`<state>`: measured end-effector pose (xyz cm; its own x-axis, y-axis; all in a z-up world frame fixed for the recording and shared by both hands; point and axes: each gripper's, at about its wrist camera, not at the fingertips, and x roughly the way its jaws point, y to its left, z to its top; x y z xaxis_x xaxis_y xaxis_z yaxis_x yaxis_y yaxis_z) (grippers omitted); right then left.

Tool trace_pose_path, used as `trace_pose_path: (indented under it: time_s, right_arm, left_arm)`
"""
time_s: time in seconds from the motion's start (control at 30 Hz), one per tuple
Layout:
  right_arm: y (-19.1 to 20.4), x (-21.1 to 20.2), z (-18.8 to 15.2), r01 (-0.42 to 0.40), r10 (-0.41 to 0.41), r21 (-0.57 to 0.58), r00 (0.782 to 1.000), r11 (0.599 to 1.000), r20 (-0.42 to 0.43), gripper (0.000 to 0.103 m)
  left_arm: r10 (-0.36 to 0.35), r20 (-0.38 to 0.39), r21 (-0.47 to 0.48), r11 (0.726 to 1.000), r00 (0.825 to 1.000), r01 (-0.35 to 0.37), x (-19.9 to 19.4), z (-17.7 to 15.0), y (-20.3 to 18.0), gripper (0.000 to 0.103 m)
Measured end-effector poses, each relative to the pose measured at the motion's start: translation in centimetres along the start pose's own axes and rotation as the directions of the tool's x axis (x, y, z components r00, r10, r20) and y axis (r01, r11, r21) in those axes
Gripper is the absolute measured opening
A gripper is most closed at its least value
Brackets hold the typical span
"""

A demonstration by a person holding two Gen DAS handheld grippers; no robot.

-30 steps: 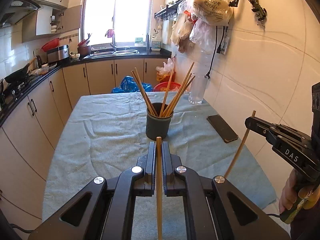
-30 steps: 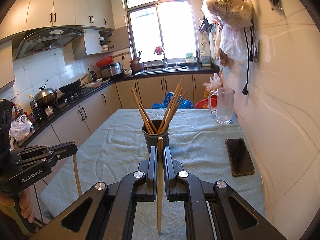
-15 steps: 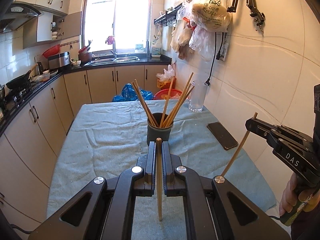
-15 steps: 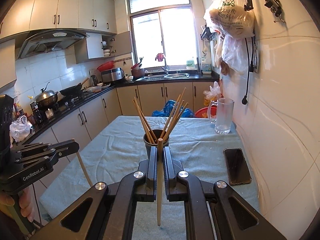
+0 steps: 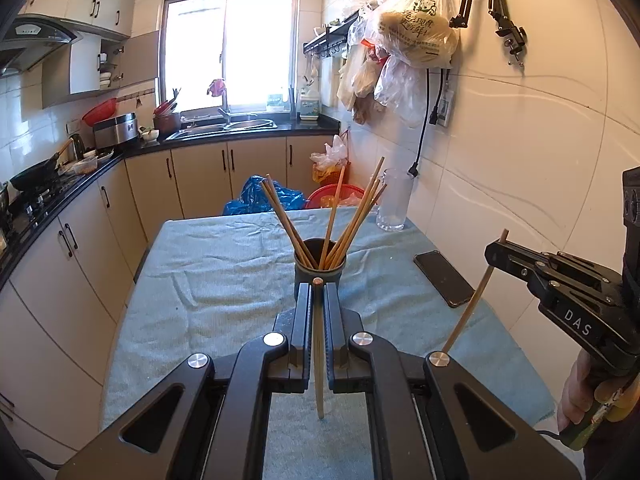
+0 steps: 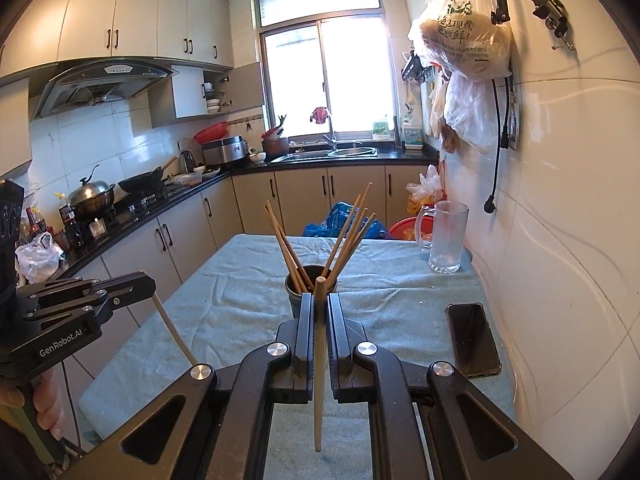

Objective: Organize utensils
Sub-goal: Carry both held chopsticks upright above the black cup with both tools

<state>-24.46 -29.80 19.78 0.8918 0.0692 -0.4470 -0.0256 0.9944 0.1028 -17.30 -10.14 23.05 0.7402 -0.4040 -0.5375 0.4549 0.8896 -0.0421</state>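
Observation:
A dark cup (image 5: 319, 267) (image 6: 302, 287) holding several wooden chopsticks stands mid-table on a blue-green cloth. My left gripper (image 5: 317, 292) is shut on a single chopstick (image 5: 318, 360) that hangs down between its fingers, just short of the cup. My right gripper (image 6: 319, 300) is shut on another chopstick (image 6: 319, 376), also held upright close behind the cup. Each gripper shows in the other's view: the right gripper (image 5: 494, 250) at the right edge with its chopstick (image 5: 474, 300), the left gripper (image 6: 146, 286) at the left edge with its chopstick (image 6: 172, 330).
A black phone (image 5: 443, 278) (image 6: 473, 338) lies on the cloth near the tiled wall at right. A glass mug (image 6: 446, 238) stands at the far right corner of the table. Cabinets and a stove line the left side. A person's hand (image 5: 580, 390) grips the right handle.
Both views have tilted upward a little, so the cup sits lower and nearer the fingertips in the picture. Both grippers stay shut on their chopsticks.

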Motion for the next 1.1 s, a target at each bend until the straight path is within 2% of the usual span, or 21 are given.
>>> trace_pose_path:
  time_s: [0.6, 1.1]
  right_arm:
    - [0.2, 1.4, 2.4, -0.013, 0.013, 0.005, 1.0, 1.0, -0.007, 0.006]
    - [1.7, 2.0, 6.4, -0.032, 0.032, -0.011, 0.998, 0.999, 0.049, 0.006]
  left_arm:
    - [-0.022, -0.006, 0.022, 1.0, 1.0, 0.022, -0.2, 2.8, 1.3, 0.005]
    - [-0.014, 0.086, 0.091, 0.996, 0.996, 0.006, -1.4, 8.7, 0.5, 0.005]
